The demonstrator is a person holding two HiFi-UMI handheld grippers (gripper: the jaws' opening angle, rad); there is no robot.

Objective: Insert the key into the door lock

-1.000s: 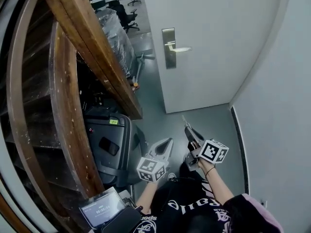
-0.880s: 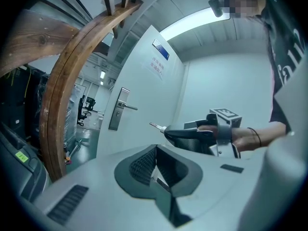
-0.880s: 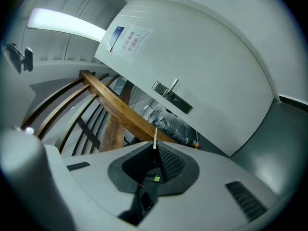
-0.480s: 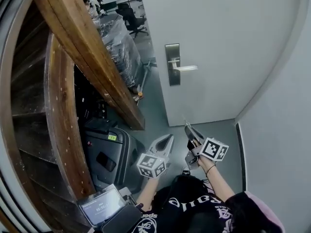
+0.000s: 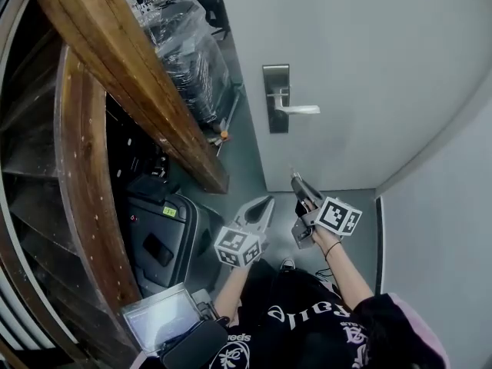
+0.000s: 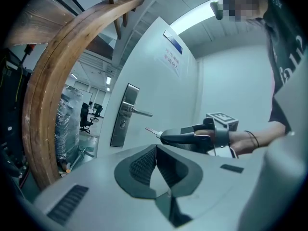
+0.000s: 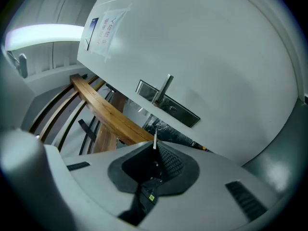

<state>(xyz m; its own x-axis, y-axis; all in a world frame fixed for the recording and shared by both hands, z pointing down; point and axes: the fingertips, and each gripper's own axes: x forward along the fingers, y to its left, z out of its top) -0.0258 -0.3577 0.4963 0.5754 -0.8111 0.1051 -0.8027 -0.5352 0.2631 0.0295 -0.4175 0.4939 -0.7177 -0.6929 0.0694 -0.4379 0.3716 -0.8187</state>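
A white door carries a metal lock plate (image 5: 276,98) with a lever handle (image 5: 300,109); the plate (image 6: 122,115) also shows in the left gripper view and the plate (image 7: 168,109) in the right gripper view. My right gripper (image 5: 295,181) is shut on a thin silver key (image 7: 155,140), whose blade (image 6: 152,131) sticks out past the jaw tips toward the door. It hangs well short of the lock. My left gripper (image 5: 267,203) is beside it on the left, jaws closed on nothing.
A curved wooden stair stringer (image 5: 131,75) runs along the left. Below it stand a dark suitcase (image 5: 157,233) and plastic-wrapped goods (image 5: 184,60). A laptop (image 5: 164,317) sits at the lower left. A white wall (image 5: 446,229) closes in on the right.
The view has shifted, so the door and its lock plate sit lower and nearer in the picture. Both grippers keep about the same pose, the right still holding the key.
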